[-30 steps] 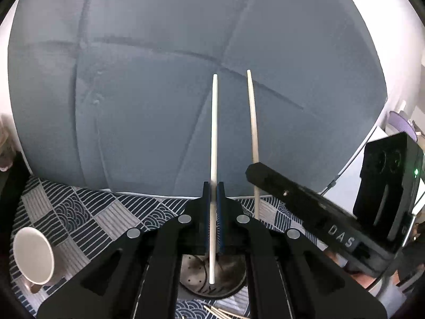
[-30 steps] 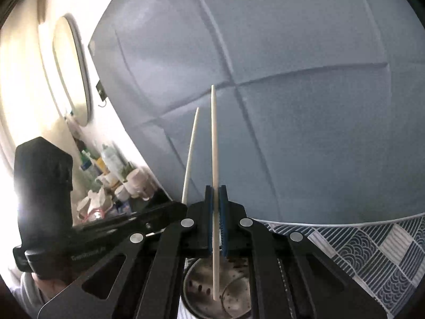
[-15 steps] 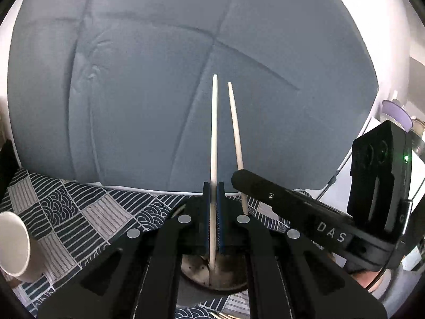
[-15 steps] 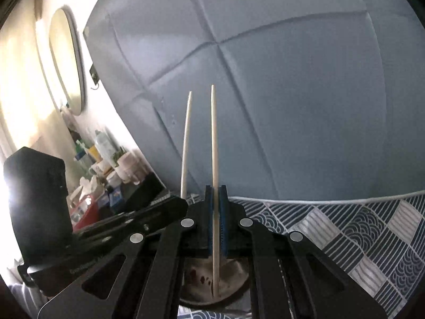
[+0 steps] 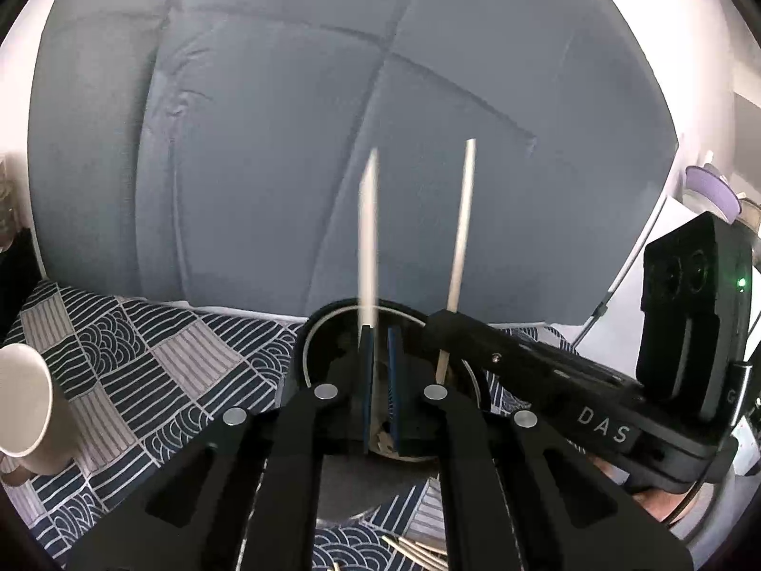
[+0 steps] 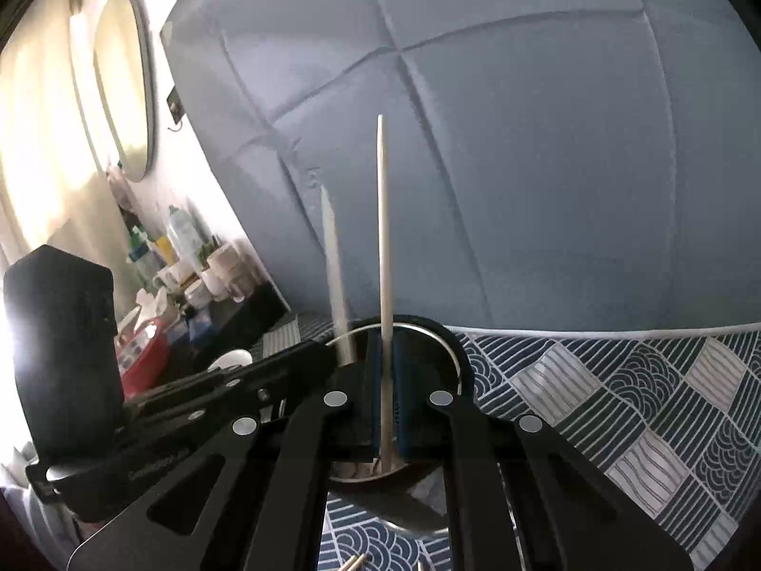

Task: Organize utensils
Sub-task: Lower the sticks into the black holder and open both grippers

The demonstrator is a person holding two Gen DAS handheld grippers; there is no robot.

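A grey-blue quilted cushion (image 5: 361, 133) fills the whole upper field ahead of me, from nine round to three o'clock. Below it lies the patterned tablecloth (image 5: 142, 371), blue waves and striped squares. On that cloth at six o'clock stands the round metal holder (image 6: 452, 347), its rim showing just past my fingertips in both views. A pale cup (image 5: 24, 409) lies on its side at eight o'clock in the left view.

My left claw (image 5: 378, 371) has its pads a narrow gap apart; the blurred chopstick (image 5: 368, 238) rises upright at twelve o'clock, seemingly against the left pad, lower end inside the holder. My right claw (image 6: 391, 399) is clamped on a second chopstick (image 6: 384, 247), also upright with its foot in the holder. Loose sticks (image 5: 414, 547) lie on the cloth at six o'clock.
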